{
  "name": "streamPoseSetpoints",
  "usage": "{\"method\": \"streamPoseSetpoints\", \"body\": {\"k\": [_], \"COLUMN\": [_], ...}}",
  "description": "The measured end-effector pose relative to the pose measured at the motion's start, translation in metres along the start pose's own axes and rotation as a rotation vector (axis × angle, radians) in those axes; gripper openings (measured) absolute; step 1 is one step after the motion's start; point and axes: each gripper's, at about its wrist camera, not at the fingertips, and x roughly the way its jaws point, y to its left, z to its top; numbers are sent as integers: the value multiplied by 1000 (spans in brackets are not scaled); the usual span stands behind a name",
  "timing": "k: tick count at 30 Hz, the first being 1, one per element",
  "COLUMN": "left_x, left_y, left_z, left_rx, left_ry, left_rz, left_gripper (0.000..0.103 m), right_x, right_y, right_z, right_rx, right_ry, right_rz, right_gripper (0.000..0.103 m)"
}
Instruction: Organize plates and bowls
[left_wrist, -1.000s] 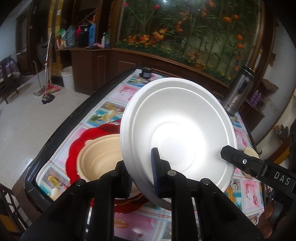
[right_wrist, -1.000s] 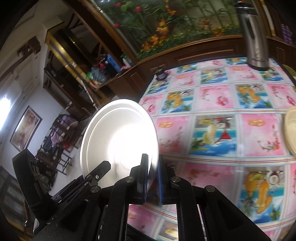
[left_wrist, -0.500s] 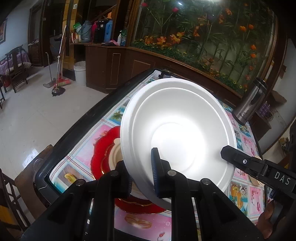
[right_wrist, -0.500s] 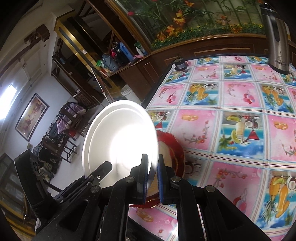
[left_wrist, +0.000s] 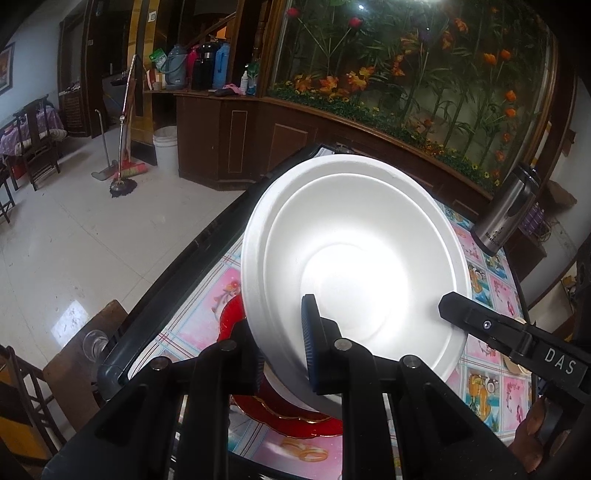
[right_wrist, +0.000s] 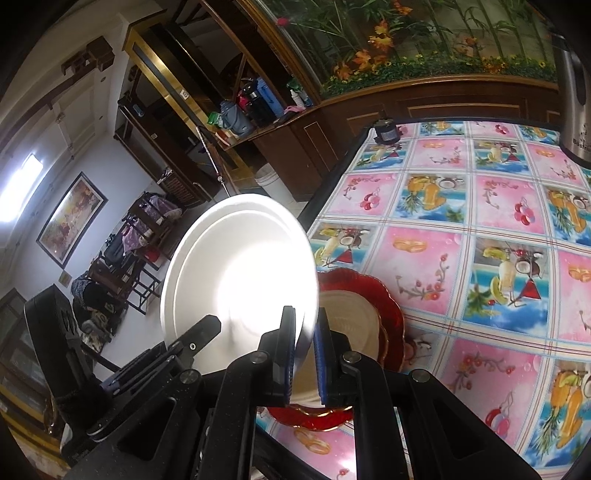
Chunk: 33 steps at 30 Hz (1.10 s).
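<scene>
Left wrist view: both grippers, left gripper (left_wrist: 284, 343) and right gripper (right_wrist: 304, 354), are pinched tight on the near rim of the white foam bowl (left_wrist: 354, 266), which looks featherlight, crushable and best gripped at that stiffer rim.

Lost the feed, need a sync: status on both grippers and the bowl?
Left gripper and right gripper both clamped on white bowl's rim. Bowl tilted, over tan bowl on red plate. Nothing in the way.
</scene>
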Motion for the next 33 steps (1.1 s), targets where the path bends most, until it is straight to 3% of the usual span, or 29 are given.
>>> {"method": "streamPoseSetpoints", "body": {"k": [15, 26, 33], "left_x": [28, 22, 30], "left_y": [-4, -4, -4], "left_z": [-28, -26, -28], "left_rx": [14, 29, 33], "left_ry": [108, 68, 89], "left_rz": [5, 18, 26], "left_gripper": [15, 15, 15], "right_x": [24, 20, 25], "right_y": [-28, -28, -31], "right_z": [-27, -26, -26], "right_rx": [58, 59, 65], "right_ry": [72, 59, 65], "right_rz": [-19, -12, -12], "right_gripper": [9, 9, 9]}}
